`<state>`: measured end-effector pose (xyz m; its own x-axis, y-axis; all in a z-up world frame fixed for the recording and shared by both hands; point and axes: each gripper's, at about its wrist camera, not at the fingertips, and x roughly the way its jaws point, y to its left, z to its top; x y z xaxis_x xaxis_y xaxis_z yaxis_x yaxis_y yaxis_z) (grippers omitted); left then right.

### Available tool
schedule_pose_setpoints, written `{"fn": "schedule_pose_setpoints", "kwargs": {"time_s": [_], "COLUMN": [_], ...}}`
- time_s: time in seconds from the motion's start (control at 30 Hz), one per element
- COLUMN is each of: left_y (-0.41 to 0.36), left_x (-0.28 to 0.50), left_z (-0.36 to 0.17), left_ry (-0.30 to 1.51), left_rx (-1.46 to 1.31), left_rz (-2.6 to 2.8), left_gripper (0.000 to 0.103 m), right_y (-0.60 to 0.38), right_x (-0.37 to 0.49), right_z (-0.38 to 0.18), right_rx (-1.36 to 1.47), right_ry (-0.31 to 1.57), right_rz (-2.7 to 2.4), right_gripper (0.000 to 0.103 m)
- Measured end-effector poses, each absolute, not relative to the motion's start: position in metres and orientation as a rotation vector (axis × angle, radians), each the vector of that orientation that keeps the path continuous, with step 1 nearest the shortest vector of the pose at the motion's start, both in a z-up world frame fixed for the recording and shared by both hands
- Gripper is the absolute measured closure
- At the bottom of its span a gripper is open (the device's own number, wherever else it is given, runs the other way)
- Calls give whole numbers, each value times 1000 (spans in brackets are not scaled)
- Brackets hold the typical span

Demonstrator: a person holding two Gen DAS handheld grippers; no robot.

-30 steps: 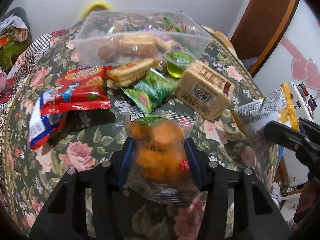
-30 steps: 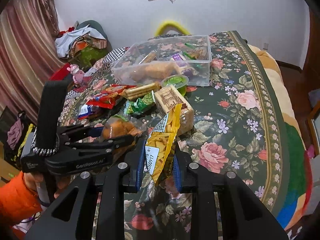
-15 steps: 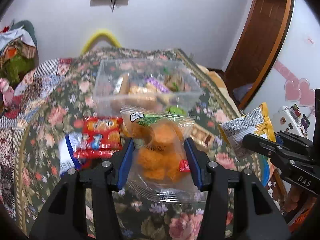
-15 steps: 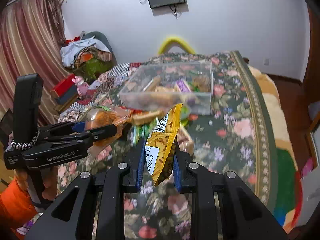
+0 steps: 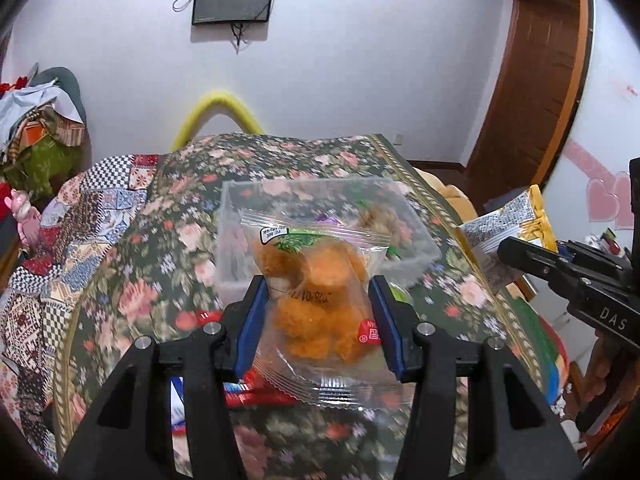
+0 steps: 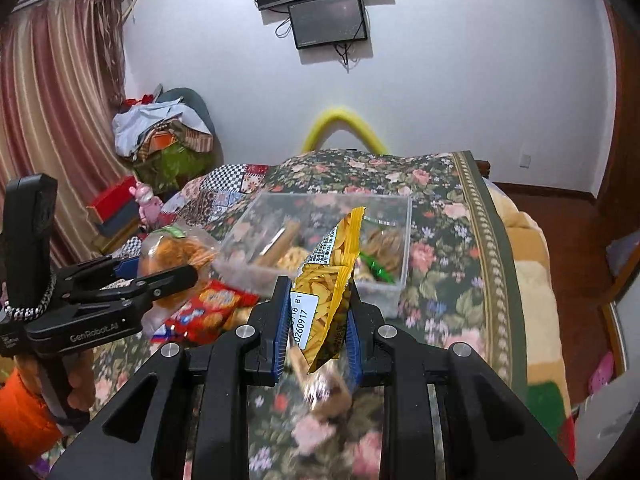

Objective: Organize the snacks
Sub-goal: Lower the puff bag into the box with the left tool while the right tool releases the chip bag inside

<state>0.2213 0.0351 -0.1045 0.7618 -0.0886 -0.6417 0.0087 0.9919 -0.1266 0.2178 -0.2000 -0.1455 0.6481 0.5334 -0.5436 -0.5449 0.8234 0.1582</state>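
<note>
Snacks are gripped in both grippers above a bed with a floral bedspread (image 5: 132, 280). Nearest in the left wrist view, the left gripper (image 5: 318, 312) has its blue pads pressed against the sides of a clear bag of orange fried pieces (image 5: 316, 300), which stands upright between them with its sealed top edge pointing away. Nearest in the right wrist view, the right gripper (image 6: 318, 320) is closed narrowly on a yellow packet of stick snacks (image 6: 332, 276), held upright with a white date label facing the camera.

Just below and beyond the right gripper's fingers lies a blurred tan packet (image 6: 332, 396) on the bedspread. To the left of the right gripper, a red biscuit packet (image 6: 208, 308) lies on the bed, under the tip of the left gripper. A hand with an orange sleeve (image 6: 24, 420) holds the left gripper's handle at the lower left of that view.

Farther ahead of both grippers sits a clear plastic box (image 6: 404, 248) holding several snacks, among them pale wafer-like packs and something green. Beyond the box the floral bedspread runs to a yellow curved tube (image 6: 344, 120) at the far end of the bed. To the far left, a pile of clothes (image 6: 160, 128) rests by striped curtains (image 6: 60, 100), and a dark screen (image 6: 328, 20) hangs on the white wall.
</note>
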Motion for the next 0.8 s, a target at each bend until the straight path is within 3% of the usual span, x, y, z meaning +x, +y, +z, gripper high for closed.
{"fn": "schedule_pose_setpoints", "kwargs": {"time_s": [0.8], "left_y": [85], "left_x": [353], "left_z": [-149], "left_ry": [807], "left_rx": [-141], "left_rz": [7], "left_gripper": [52], "right_y": [-117], "right_x": [332], "right_z": [-171], "right_rx": [-84], "right_ry": [702], "right_rz": [699], "right_gripper": [81]}}
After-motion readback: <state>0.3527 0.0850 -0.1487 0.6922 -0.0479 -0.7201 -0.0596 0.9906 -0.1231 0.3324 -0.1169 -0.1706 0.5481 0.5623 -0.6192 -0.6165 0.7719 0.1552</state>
